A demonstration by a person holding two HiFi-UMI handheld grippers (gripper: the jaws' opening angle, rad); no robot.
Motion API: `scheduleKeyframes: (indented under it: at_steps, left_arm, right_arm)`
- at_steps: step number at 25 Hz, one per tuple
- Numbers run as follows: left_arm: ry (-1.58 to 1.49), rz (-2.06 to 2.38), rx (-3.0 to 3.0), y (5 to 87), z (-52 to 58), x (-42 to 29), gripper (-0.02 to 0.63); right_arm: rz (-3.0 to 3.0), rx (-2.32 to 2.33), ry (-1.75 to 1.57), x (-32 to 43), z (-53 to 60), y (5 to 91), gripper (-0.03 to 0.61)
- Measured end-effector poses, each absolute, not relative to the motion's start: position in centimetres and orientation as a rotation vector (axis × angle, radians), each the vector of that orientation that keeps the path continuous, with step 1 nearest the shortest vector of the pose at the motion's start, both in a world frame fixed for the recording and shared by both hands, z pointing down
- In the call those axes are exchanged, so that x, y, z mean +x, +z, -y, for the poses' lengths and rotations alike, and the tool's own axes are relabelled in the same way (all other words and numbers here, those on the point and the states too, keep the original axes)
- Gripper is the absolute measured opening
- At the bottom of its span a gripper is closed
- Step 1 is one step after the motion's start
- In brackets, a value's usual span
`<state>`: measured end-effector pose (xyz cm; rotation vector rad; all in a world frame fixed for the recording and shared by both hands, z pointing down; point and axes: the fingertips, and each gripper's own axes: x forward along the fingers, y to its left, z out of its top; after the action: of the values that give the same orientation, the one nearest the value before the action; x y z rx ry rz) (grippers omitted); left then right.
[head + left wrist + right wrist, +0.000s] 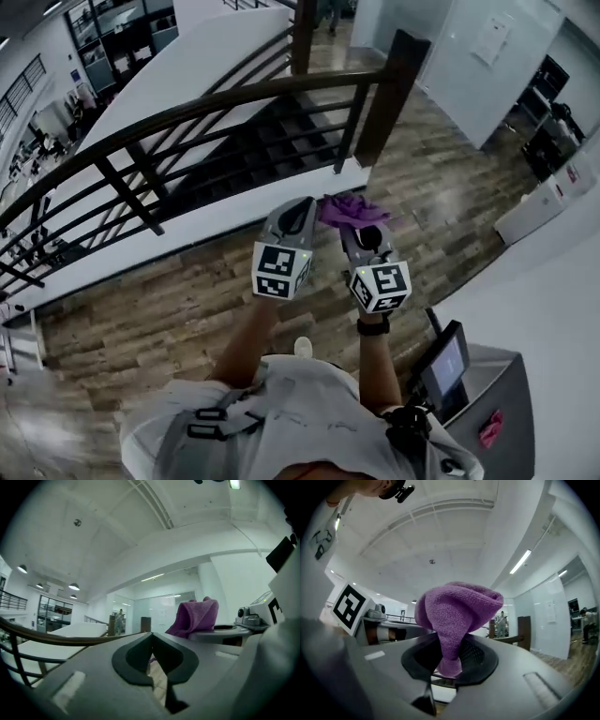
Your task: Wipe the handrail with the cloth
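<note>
Closest in, the person's pale shirt [309, 403] is crossed by grey webbing straps, and a dark wristwatch [373, 326] sits on the right wrist. Both arms reach forward side by side over the floor [187, 300], which is laid in long wood-grain planks of mixed brown and grey.

The left gripper [302, 202] is a smooth grey moulded shell. Its dark, ridged pads are pressed together at the tips with nothing between them, as the left gripper view shows [151, 637].

Just beside it, the right gripper [361, 225] has its jaws nearly closed, pinching the lower tail of a purple cloth [352, 208]. The cloth [459, 611] is a soft, nubby terry weave. It is squeezed narrow where the textured pads clamp it and billows into a rounded, folded bunch above the tips [449, 660]. From the left gripper view the same cloth [194, 616] stands up in two blunt peaks.

The cloth hangs in the air short of the handrail [234, 98], not touching it. The handrail is a dark, smooth band that curves in a long arc above thin dark bars [131, 183] and ends at a thick square post [389, 94]. Past it, dark stairs [272, 131] descend between white side walls.
</note>
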<state>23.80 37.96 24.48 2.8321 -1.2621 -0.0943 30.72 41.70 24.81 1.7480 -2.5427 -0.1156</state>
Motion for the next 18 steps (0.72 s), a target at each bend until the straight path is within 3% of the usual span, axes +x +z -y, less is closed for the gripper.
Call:
scheduleKeyframes:
  at_steps: [4, 9, 18]
  left_arm:
    - [-0.064, 1.533, 2.676, 26.1, -34.7, 18.4, 0.000]
    - [-0.006, 1.782, 2.513, 27.4, -32.5, 11.9, 0.000]
    - [-0.013, 2.047, 2.288, 28.3, -26.5, 0.0, -0.001]
  right_arm:
    - [2.666, 1.535, -0.073, 26.2, -37.5, 26.3, 0.077]
    - [2.914, 1.291, 0.303, 21.3, -32.6, 27.5, 0.078]
    - [2.951, 1.056, 0.184, 10.1, -24.2, 28.8, 0.080]
